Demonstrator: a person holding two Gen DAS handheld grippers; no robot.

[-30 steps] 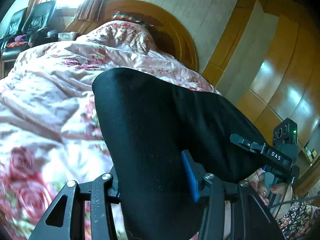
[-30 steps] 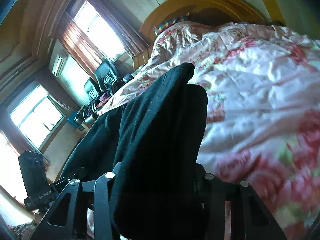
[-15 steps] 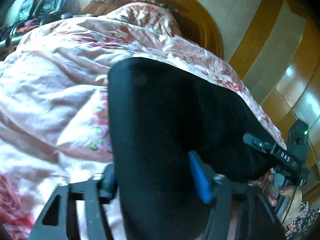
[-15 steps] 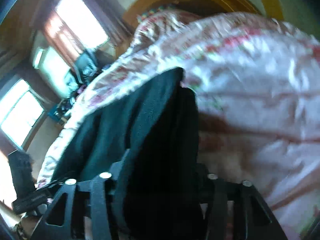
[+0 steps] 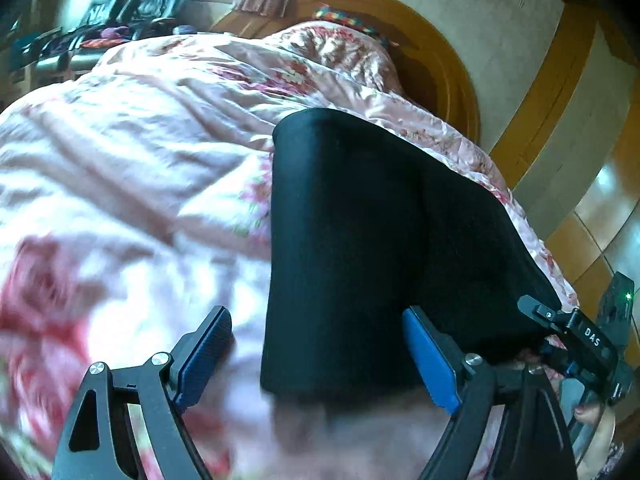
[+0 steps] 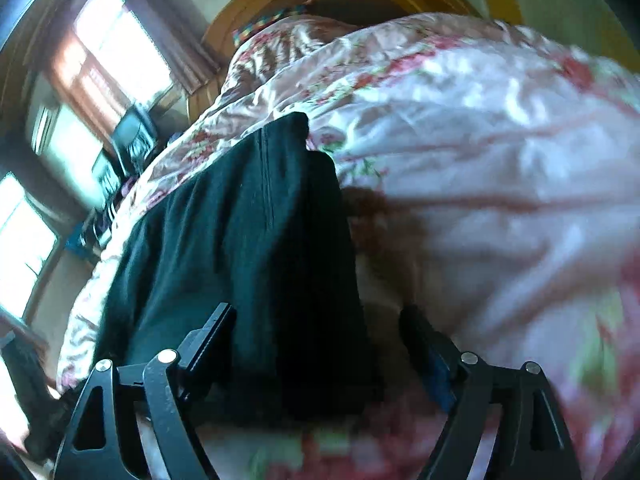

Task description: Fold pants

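The black pants (image 5: pixel 372 240) lie folded flat on the pink floral quilt (image 5: pixel 132 168), one end toward me. My left gripper (image 5: pixel 320 350) is open, its blue-padded fingers spread on either side of the near edge of the pants and holding nothing. My right gripper (image 6: pixel 316 354) is open too, with the near edge of the pants (image 6: pixel 256 264) lying between its spread fingers. The right gripper also shows in the left wrist view (image 5: pixel 580 336), by the pants' right edge.
A curved wooden headboard (image 5: pixel 448 64) stands at the far end of the bed. Wooden wardrobe panels (image 5: pixel 592 184) are on the right. Chairs and clutter (image 5: pixel 132 4) stand by the windows (image 6: pixel 104 52) at the far left. The quilt is rumpled around the pants.
Both grippers have opened and let go of the pants. The pants have dropped flat onto the quilt, and both grippers have drawn back a little.
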